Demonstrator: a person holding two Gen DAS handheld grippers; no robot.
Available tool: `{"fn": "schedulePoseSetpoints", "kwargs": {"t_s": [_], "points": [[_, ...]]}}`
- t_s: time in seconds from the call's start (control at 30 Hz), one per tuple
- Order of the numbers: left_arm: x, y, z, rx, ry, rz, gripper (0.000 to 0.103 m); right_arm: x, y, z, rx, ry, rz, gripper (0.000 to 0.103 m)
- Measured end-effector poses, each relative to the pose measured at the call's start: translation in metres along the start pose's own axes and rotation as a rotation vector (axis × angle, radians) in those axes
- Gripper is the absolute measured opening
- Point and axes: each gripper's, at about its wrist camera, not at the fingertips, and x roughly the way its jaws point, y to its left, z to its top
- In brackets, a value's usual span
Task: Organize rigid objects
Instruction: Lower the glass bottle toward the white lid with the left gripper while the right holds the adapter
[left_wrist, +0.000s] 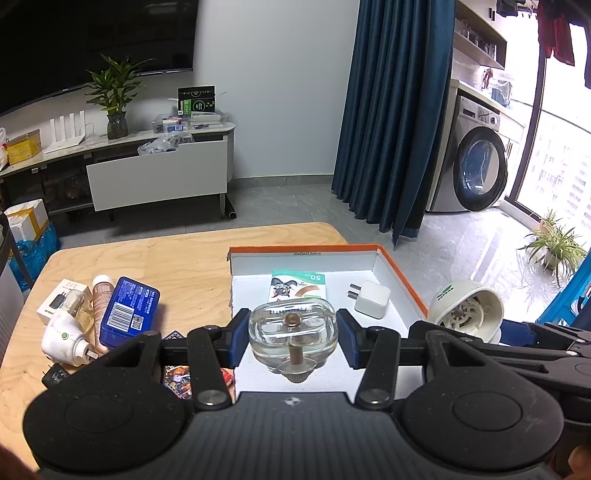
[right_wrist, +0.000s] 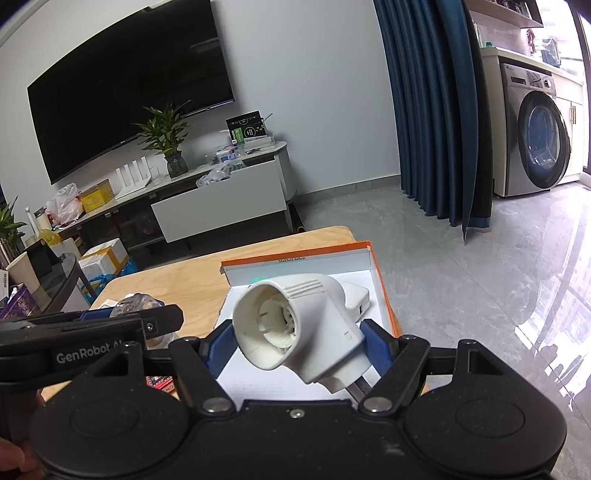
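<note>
My left gripper (left_wrist: 292, 334) is shut on a clear glass bottle (left_wrist: 291, 328) with a brown wick, held above the near part of the orange-rimmed white box (left_wrist: 399, 273). My right gripper (right_wrist: 295, 343) is shut on a white plug-in device (right_wrist: 295, 325) with a round socket mouth, held over the same box (right_wrist: 376, 266). That device also shows at the right of the left wrist view (left_wrist: 467, 308). In the box lie a white charger (left_wrist: 371, 299) and a flat packet (left_wrist: 299, 284).
On the wooden table (left_wrist: 177, 258) left of the box lie a blue tin (left_wrist: 129, 312), a pinkish tube (left_wrist: 101, 291), a white plug-in unit (left_wrist: 62, 338), a small white carton (left_wrist: 59, 301) and colourful cards (left_wrist: 177, 378). The table's far edge drops to grey floor.
</note>
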Motion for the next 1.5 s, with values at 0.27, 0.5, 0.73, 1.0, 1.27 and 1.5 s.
{"fn": "schedulePoseSetpoints", "kwargs": {"t_s": [0.27,0.5,0.73,1.0,1.27,1.5], "points": [[0.002,-0.001,0.003,0.001,0.003,0.001,0.050,0.004,0.000,0.000,0.000,0.002,-0.001,0.087],[0.005,-0.001,0.005,0.001,0.004,0.003,0.050,0.007,-0.002,-0.001,0.002,0.003,-0.001,0.087],[0.012,0.000,0.009,0.000,0.008,0.006,0.050,0.012,-0.004,-0.001,0.001,0.006,-0.006,0.087],[0.022,0.001,0.016,0.000,0.017,0.002,0.050,0.029,-0.011,0.005,0.010,0.017,-0.011,0.087],[0.032,0.003,0.021,-0.005,0.028,0.000,0.050,0.045,-0.015,0.021,0.023,0.030,-0.012,0.087],[0.037,0.001,0.022,0.004,0.035,-0.011,0.050,0.051,-0.017,0.026,0.021,0.034,-0.009,0.087]]}}
